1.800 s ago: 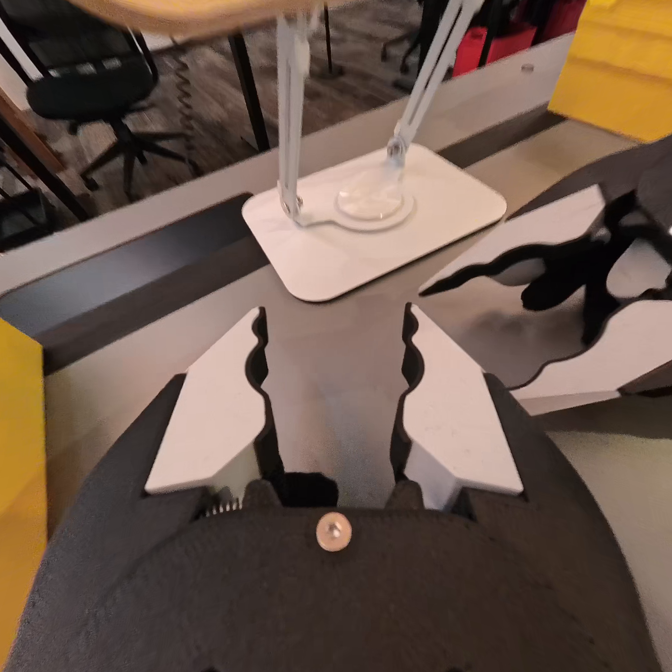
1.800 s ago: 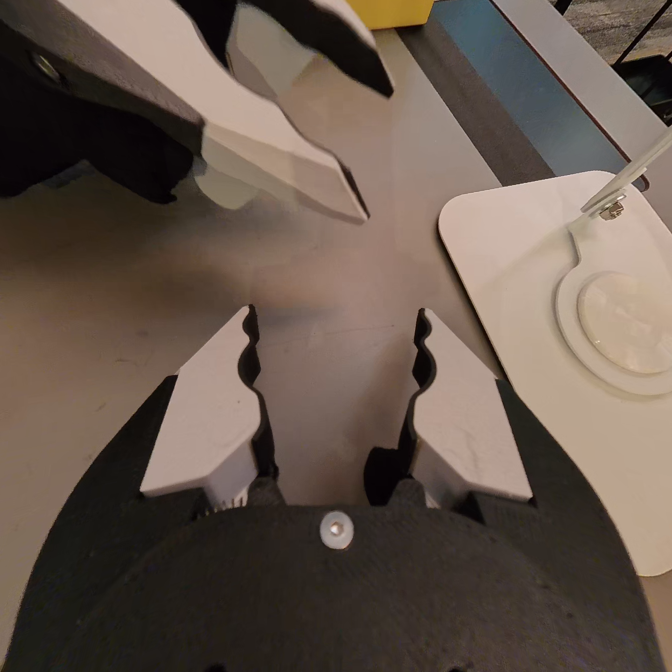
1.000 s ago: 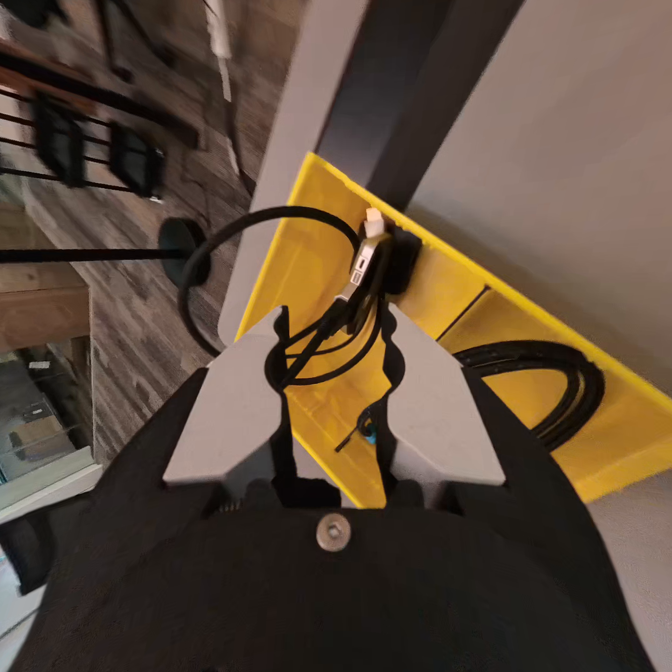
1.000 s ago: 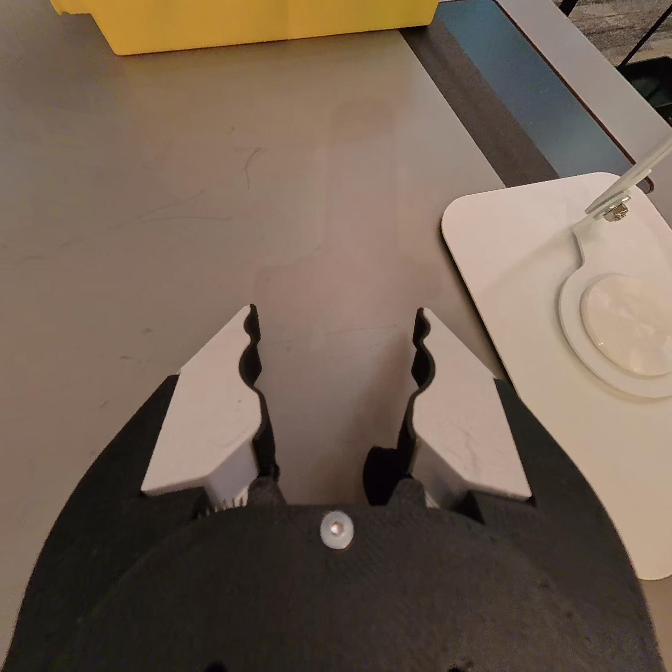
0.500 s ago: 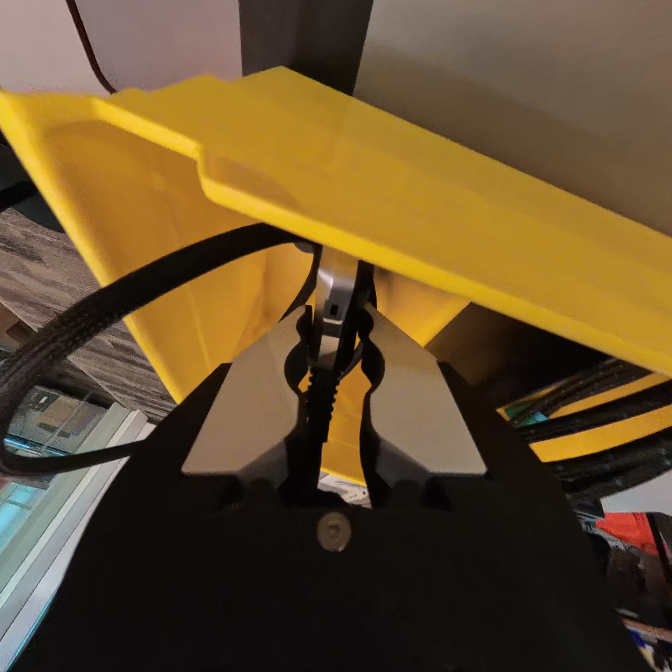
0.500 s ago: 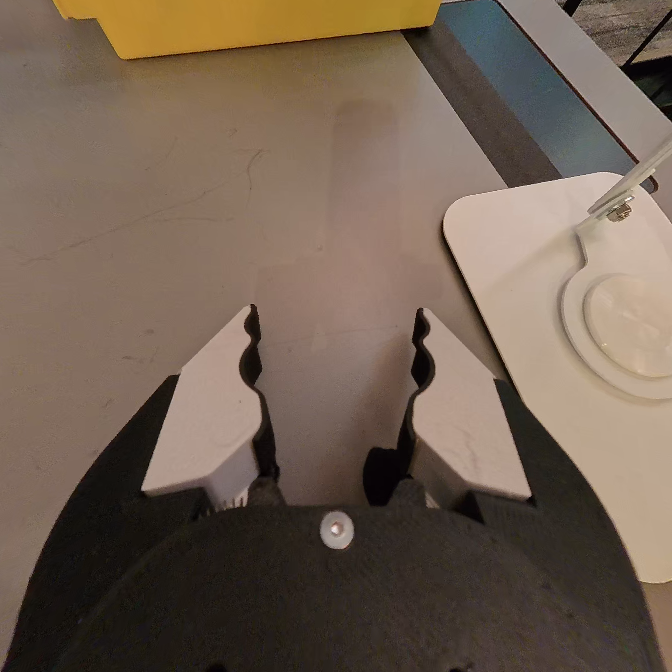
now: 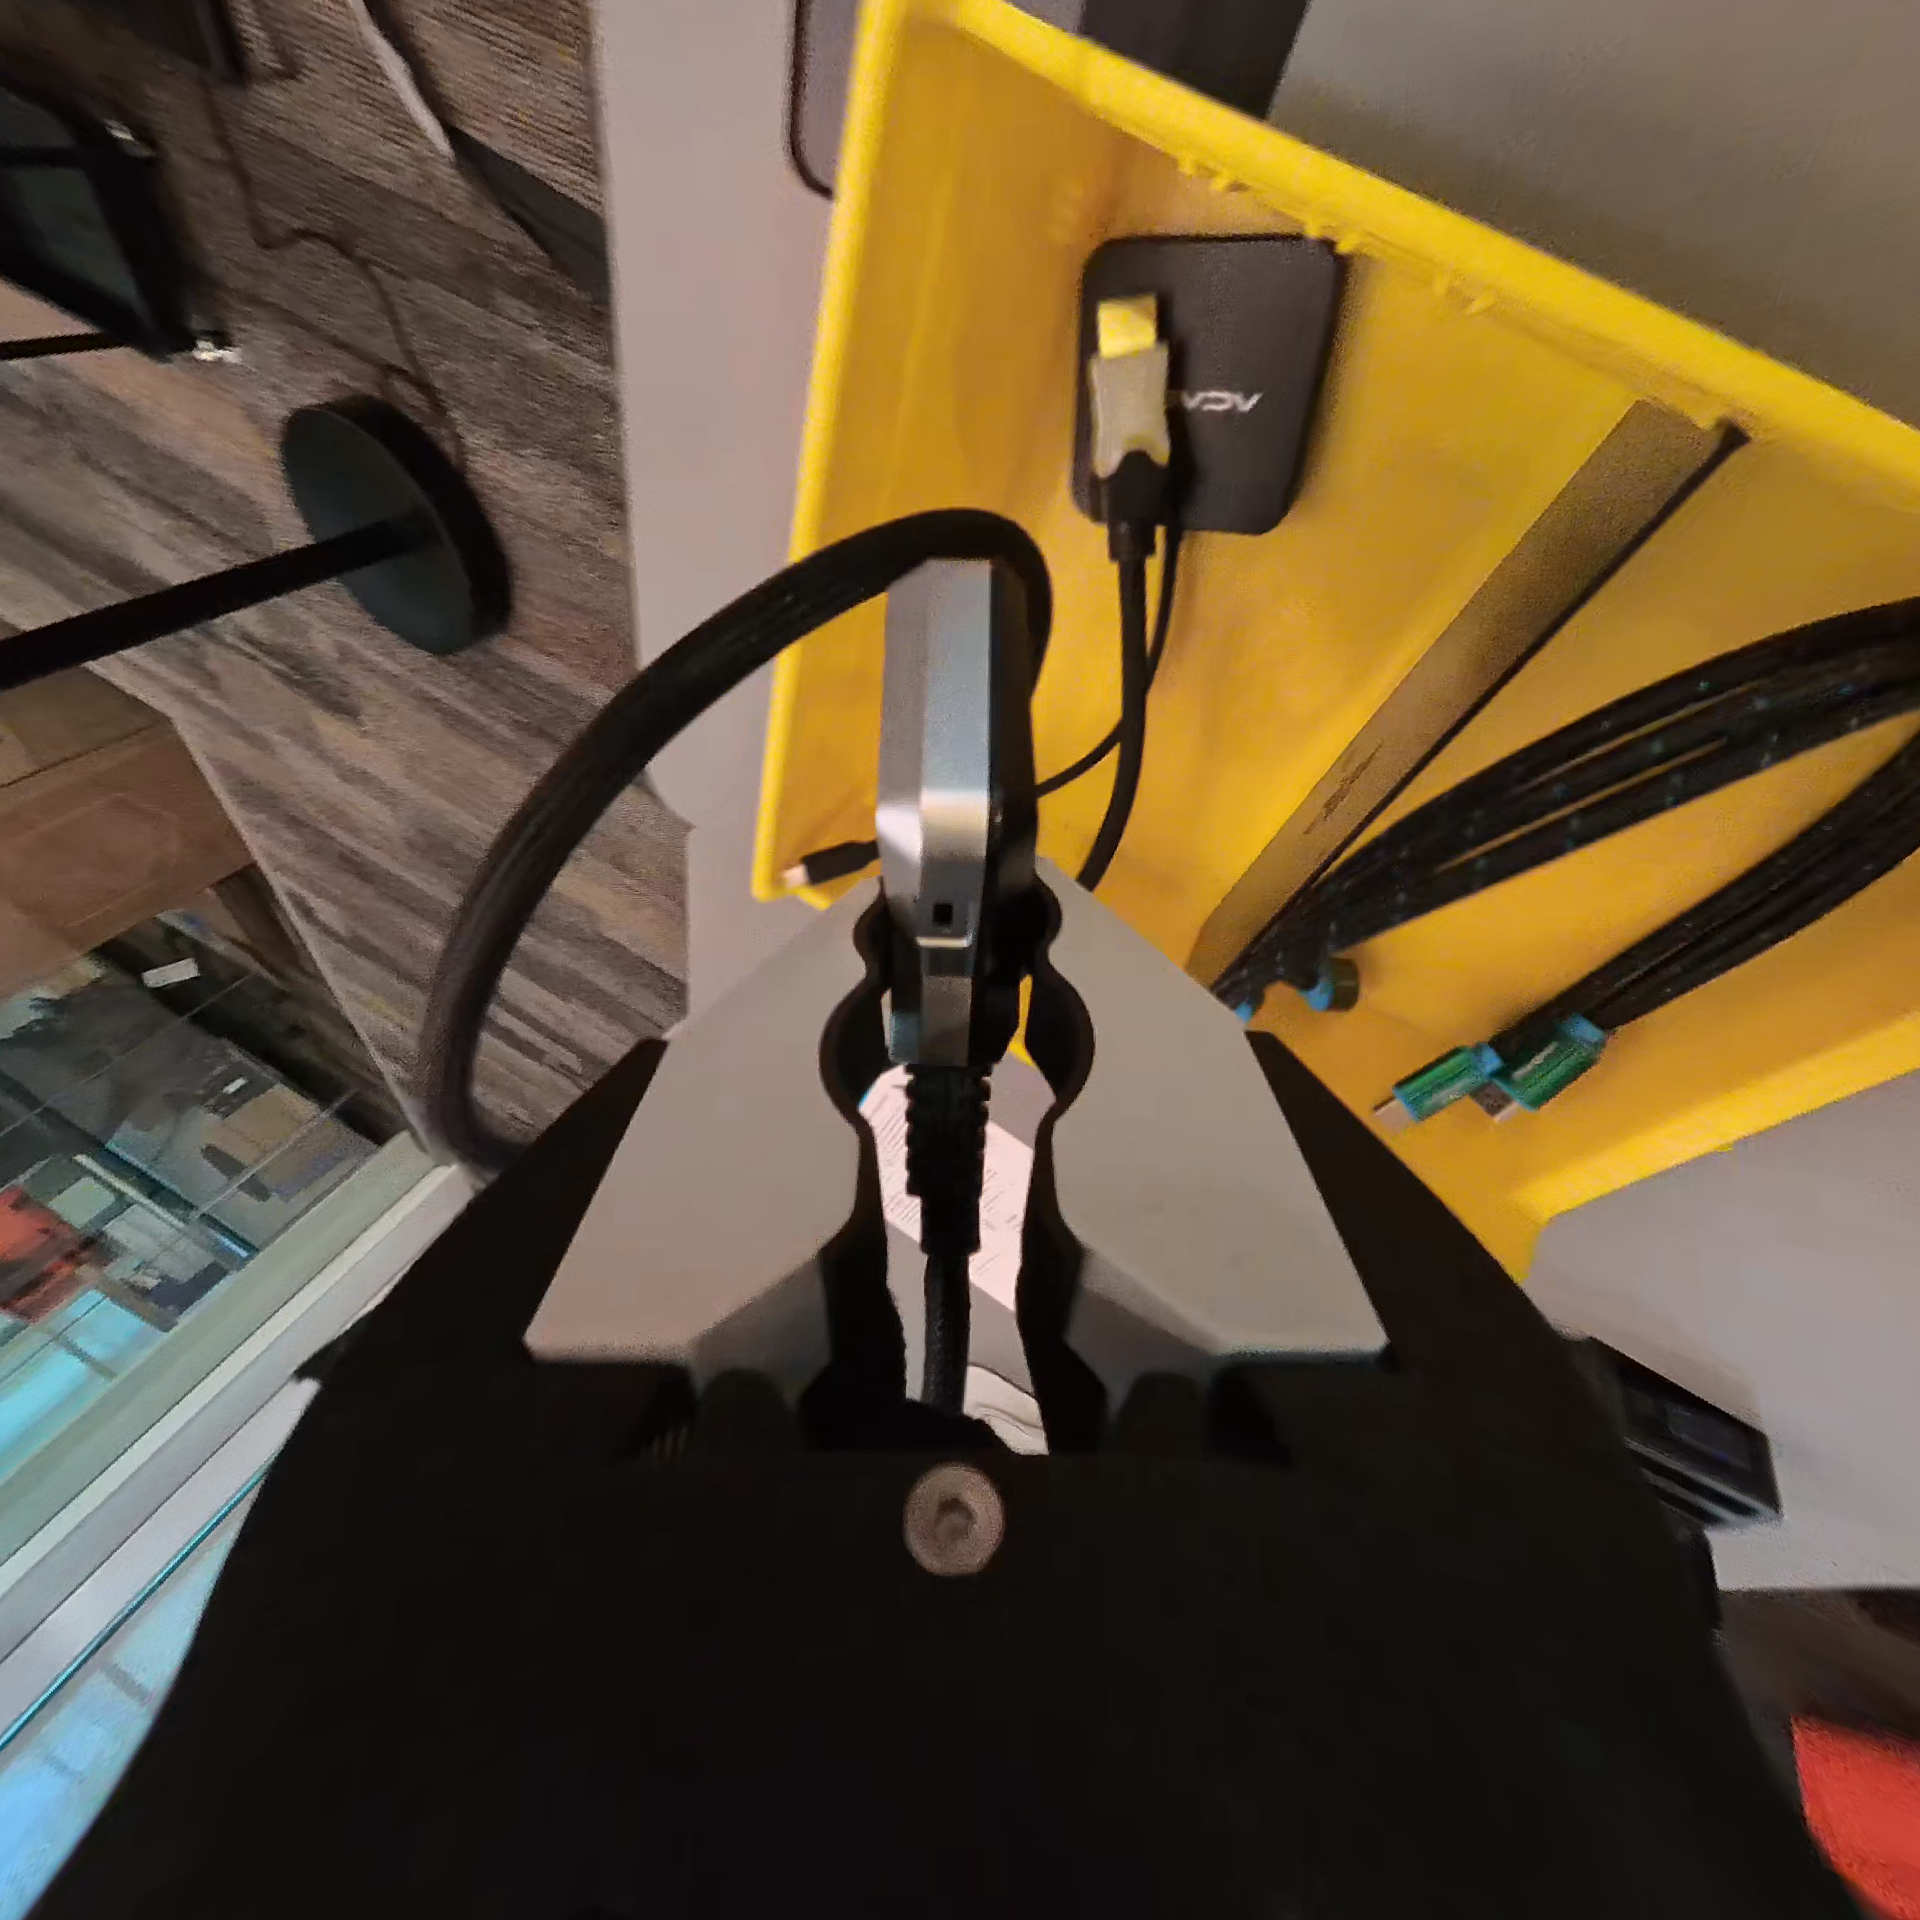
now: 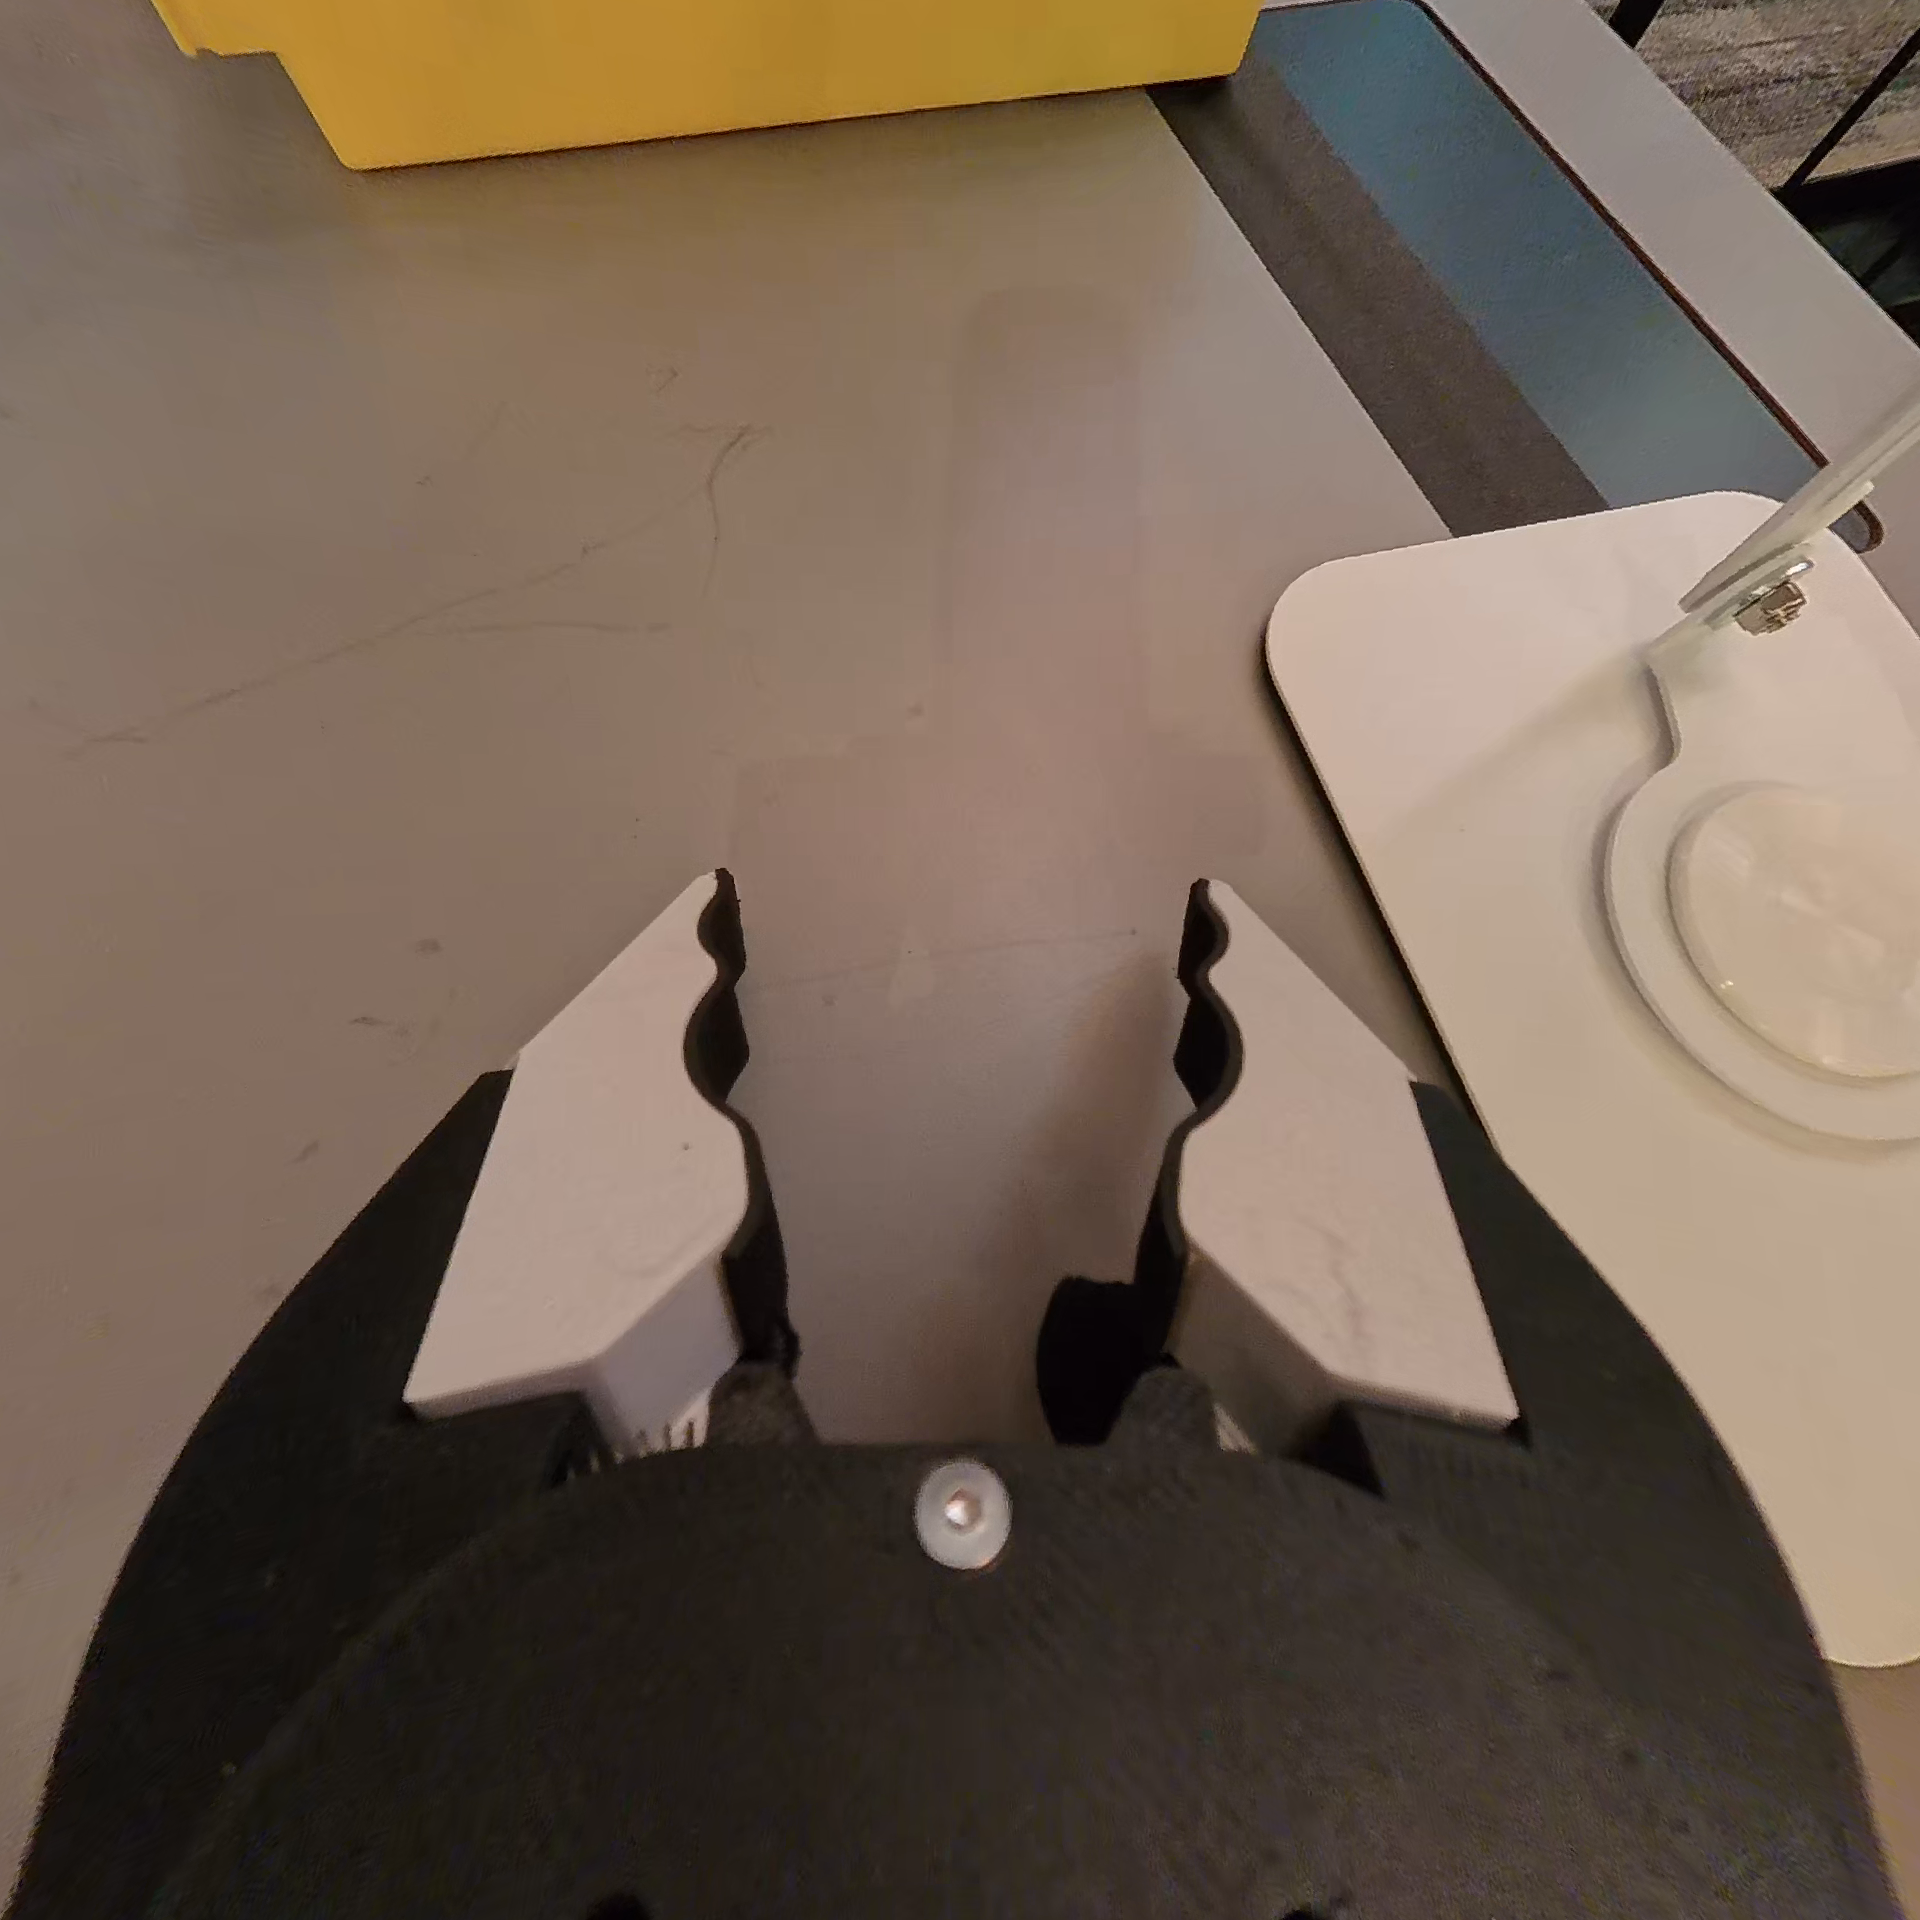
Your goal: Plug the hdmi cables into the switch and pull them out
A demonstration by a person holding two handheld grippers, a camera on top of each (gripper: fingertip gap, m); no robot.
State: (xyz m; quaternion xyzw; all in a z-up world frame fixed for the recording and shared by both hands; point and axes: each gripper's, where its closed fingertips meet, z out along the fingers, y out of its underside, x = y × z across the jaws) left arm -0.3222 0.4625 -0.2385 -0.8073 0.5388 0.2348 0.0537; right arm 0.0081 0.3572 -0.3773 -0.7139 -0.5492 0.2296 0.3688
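Tabletop (image 8: 520,623) grey, yellow bin (image 8: 727,73) at its far edge. Right gripper (image 8: 961,894) hovered level above the tabletop, fingers spread wide, empty. Left gripper (image 7: 951,935) was tilted above the bin (image 7: 1299,675), clamped on the grey switch (image 7: 940,769), black cable (image 7: 623,779) looping left.

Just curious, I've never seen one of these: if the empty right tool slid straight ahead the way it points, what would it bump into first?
Probably the yellow bin. The right tool is open above the bare grey table, nothing lying between; its height is hard to judge.
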